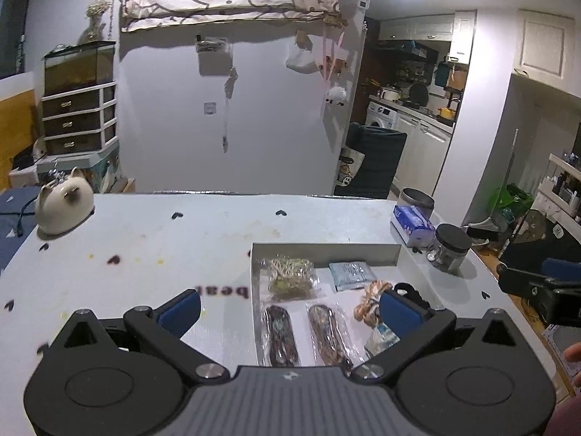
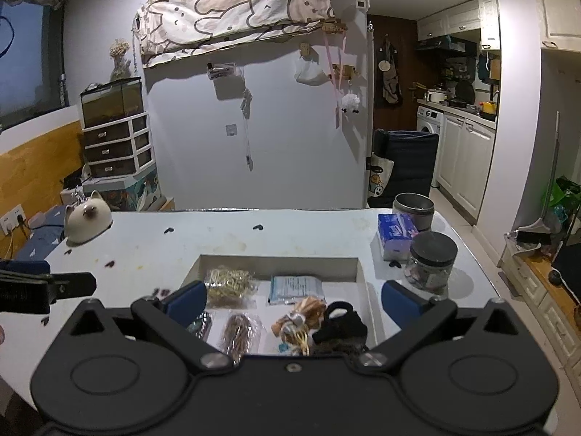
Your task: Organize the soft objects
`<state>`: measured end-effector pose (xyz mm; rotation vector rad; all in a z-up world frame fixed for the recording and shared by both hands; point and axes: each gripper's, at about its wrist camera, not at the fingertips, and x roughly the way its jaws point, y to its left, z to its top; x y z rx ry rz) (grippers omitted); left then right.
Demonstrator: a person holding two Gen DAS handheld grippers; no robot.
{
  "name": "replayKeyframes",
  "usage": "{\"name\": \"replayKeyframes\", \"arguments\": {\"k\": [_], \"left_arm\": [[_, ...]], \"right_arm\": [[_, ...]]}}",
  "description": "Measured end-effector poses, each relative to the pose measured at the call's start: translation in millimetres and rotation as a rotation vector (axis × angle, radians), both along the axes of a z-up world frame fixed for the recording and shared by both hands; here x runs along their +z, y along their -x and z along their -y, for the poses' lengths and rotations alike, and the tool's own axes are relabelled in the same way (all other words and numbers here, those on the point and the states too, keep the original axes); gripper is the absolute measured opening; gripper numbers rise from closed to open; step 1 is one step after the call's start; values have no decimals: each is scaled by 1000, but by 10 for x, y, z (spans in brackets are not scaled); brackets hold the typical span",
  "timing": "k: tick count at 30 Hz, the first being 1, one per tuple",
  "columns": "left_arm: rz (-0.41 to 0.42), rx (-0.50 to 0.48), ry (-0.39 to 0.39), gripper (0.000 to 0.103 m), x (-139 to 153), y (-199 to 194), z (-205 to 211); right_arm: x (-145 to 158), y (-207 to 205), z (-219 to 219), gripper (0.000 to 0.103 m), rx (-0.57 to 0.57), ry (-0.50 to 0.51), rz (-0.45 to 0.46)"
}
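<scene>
A shallow white tray [image 1: 410,265] [image 2: 365,276] on the table holds soft items: a clear bag of pale hair ties [image 1: 290,278] [image 2: 228,285], a blue-grey packet [image 1: 351,275] [image 2: 295,289], two bagged dark scrunchies [image 1: 280,334] [image 1: 326,332], an orange-white knotted scrunchie [image 1: 370,299] [image 2: 305,314] and a black scrunchie [image 2: 341,321]. My left gripper [image 1: 288,310] is open and empty, above the tray's near left side. My right gripper [image 2: 296,299] is open and empty, above the tray's near edge.
On the white table [image 1: 145,254] stand a cat-shaped ceramic pot [image 1: 63,203] [image 2: 87,219] at far left, and a tissue pack [image 1: 412,223] [image 2: 395,234], a black-lidded jar [image 1: 450,249] [image 2: 430,259] and a metal tin [image 2: 414,207] at right of the tray.
</scene>
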<state>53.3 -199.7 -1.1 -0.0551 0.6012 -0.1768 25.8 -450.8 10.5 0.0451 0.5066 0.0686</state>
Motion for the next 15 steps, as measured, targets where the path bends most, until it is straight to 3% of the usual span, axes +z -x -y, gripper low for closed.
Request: {"name": "replayKeyframes", "arguments": {"k": [15], "left_arm": [[14, 54, -32, 103, -17, 552, 132]], "right_arm": [[-78, 456, 39, 103, 13, 21, -2]]}}
